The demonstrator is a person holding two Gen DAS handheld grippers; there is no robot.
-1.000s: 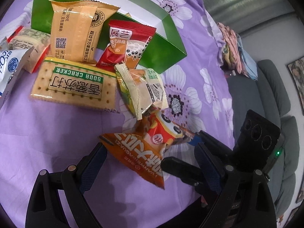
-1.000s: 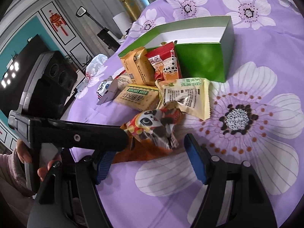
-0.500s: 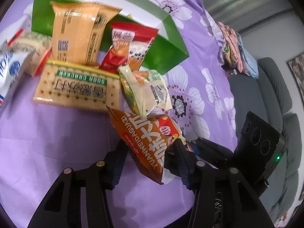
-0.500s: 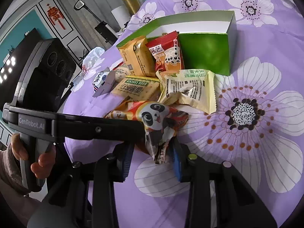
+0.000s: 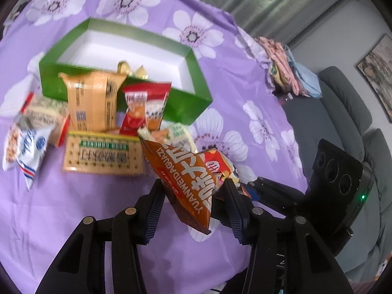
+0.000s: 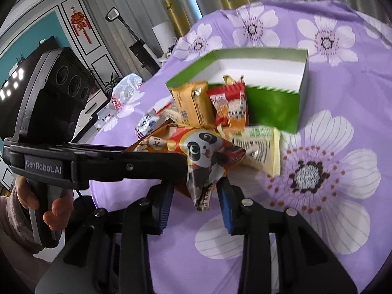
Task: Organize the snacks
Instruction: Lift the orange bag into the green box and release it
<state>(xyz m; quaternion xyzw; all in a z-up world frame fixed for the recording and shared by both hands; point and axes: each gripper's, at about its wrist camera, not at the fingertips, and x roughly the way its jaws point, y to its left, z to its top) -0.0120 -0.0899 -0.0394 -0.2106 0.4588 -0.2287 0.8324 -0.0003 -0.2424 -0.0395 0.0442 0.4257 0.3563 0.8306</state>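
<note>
Left gripper (image 5: 193,202) fingers clamped on orange panda snack bag (image 5: 186,178), lifted off table (image 5: 61,208) to carry; right gripper (image 6: 196,203) fingers pinch its other end for support; green box (image 5: 188,103) ahead beyond fingers, likely destination

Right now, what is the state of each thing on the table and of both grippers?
Panda snack bag: lifted, held from both sides.
Left gripper: shut on the panda snack bag.
Right gripper: shut on the panda snack bag.
Green box: open, nearly empty, something gold inside.
Soda cracker pack: lying flat.
Orange packet: leaning on the green box.
Red packet: leaning on the green box.
</note>
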